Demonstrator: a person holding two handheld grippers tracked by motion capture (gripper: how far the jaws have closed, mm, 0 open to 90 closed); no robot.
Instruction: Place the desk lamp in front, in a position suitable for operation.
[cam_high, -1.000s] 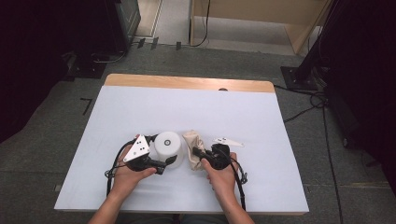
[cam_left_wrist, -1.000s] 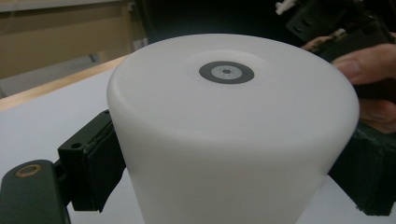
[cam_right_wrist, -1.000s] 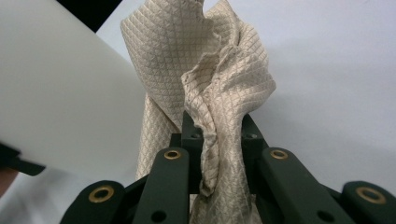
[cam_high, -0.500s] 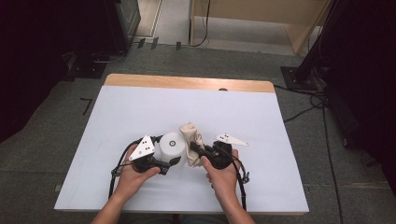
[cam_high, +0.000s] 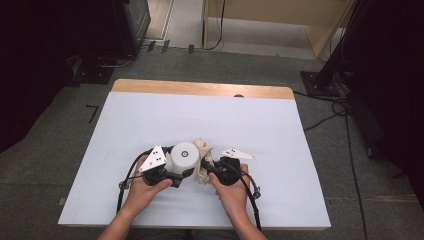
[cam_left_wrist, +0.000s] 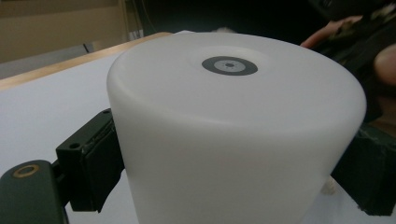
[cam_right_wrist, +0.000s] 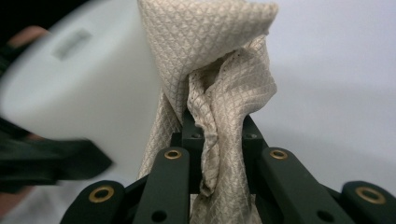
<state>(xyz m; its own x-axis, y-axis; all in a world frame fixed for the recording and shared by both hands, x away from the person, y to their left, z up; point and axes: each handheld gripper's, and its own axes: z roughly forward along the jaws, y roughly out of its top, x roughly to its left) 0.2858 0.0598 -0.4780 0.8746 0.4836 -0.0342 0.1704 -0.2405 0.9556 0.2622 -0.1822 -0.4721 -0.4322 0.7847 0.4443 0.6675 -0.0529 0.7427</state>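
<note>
While tongs (cam_high: 192, 172) clamp cylinder (cam_high: 184, 156), cloth (cam_right_wrist: 219, 88) pinched

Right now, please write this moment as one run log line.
left gripper: shut on white cylinder | right gripper: shut on beige cloth | table

Lab or studio: white table (cam_high: 150, 120), grey carpet (cam_high: 60, 150), cables (cam_high: 325, 117), stands (cam_high: 320, 80).

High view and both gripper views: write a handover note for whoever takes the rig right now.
Left claw: shut on the white cylinder, which stands upright on the table, a jaw on each side.
Right claw: shut on the beige cloth, bunched and standing up between its jaws.
The cloth is right beside the cylinder; contact cannot be told.
Done: both things gripped.
Left: apparently wiping the cylinder with the cloth; keep the cylinder steady.
</note>
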